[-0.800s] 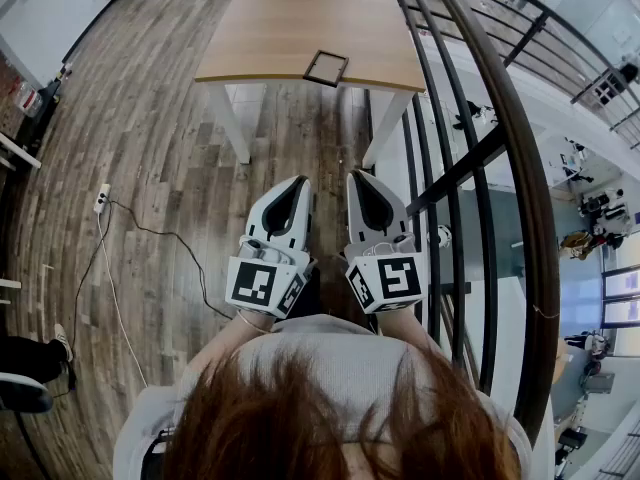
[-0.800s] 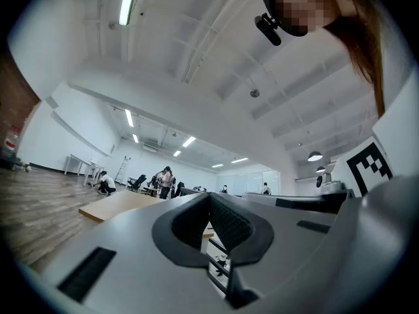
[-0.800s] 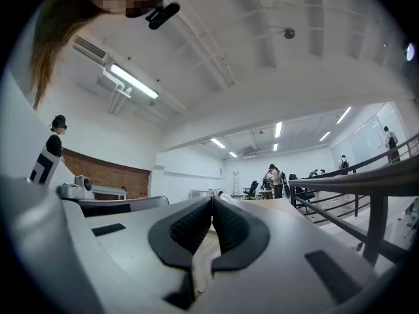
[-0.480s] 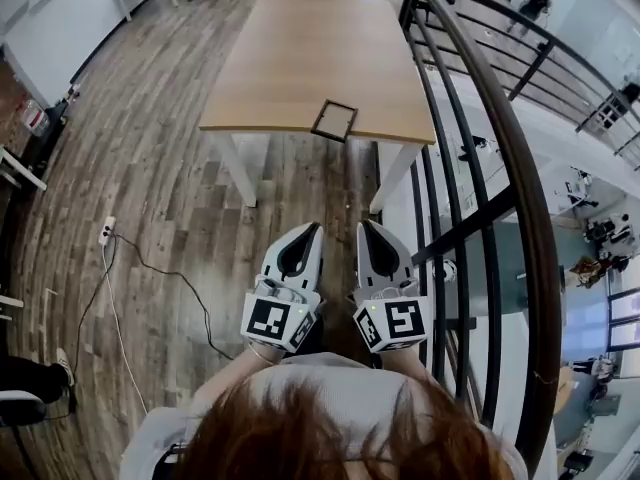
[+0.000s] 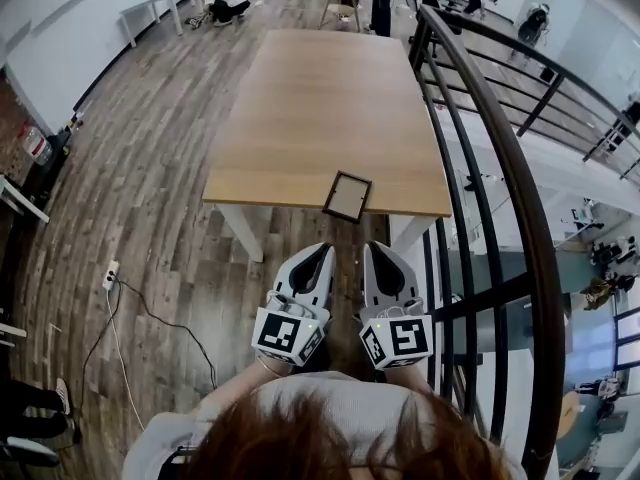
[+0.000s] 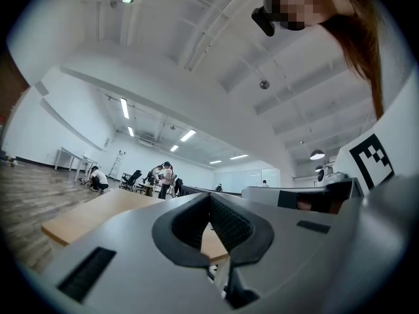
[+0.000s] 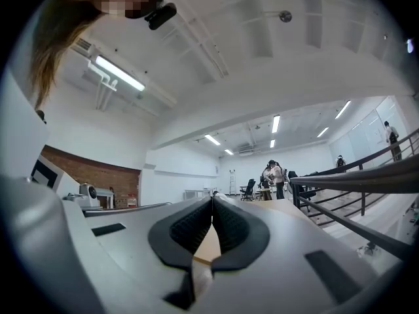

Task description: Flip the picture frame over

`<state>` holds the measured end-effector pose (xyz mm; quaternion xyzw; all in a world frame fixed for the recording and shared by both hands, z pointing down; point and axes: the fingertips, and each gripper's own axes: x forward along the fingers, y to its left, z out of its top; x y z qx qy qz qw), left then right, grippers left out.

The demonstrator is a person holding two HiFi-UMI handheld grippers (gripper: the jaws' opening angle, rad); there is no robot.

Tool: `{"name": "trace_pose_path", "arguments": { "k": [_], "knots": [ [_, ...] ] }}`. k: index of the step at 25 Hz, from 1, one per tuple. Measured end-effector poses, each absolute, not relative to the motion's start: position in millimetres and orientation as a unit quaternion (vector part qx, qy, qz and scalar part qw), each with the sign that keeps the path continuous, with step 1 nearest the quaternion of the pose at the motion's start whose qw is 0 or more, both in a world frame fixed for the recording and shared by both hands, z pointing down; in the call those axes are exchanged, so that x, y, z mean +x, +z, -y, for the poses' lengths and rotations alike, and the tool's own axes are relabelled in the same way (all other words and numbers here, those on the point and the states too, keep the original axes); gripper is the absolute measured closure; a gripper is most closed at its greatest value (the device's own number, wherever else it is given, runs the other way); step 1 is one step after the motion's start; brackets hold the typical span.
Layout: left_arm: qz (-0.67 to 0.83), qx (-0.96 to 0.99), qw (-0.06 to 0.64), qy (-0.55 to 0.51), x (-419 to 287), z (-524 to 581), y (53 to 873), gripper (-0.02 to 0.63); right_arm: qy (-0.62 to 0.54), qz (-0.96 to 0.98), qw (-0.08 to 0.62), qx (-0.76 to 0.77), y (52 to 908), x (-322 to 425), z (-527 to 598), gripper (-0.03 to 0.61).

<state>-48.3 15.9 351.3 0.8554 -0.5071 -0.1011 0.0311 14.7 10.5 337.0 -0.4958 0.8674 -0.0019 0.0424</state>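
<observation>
Jaws pressed together and empty, the left gripper (image 5: 322,251) and right gripper (image 5: 377,249) hover side by side, short of the worktop (image 5: 330,98). The frame (image 5: 347,197) lies flat at the near edge, untouched. It looks light and rigid, possibly glazed and breakable, and its thin near border seems the likeliest hold. A railing (image 5: 470,98) runs close along the right, and people (image 5: 228,0) work far beyond.

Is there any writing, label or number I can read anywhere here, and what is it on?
No words or numbers can be read anywhere.
Left gripper, right gripper: black-and-white square markers, patterns only, no letters.
Picture frame: no print visible.
</observation>
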Motion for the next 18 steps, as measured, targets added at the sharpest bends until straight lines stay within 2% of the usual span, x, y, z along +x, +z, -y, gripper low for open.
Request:
{"name": "trace_pose_path", "arguments": {
  "k": [8, 18],
  "knots": [
    [0.49, 0.866, 0.027, -0.1, -65, 82, 342, 0.607, 0.0, -0.858, 0.042, -0.511, 329, -5, 87, 0.565],
    [0.492, 0.865, 0.048, -0.087, -65, 132, 359, 0.607, -0.036, -0.852, 0.017, -0.522, 359, 2, 135, 0.565]
  ]
}}
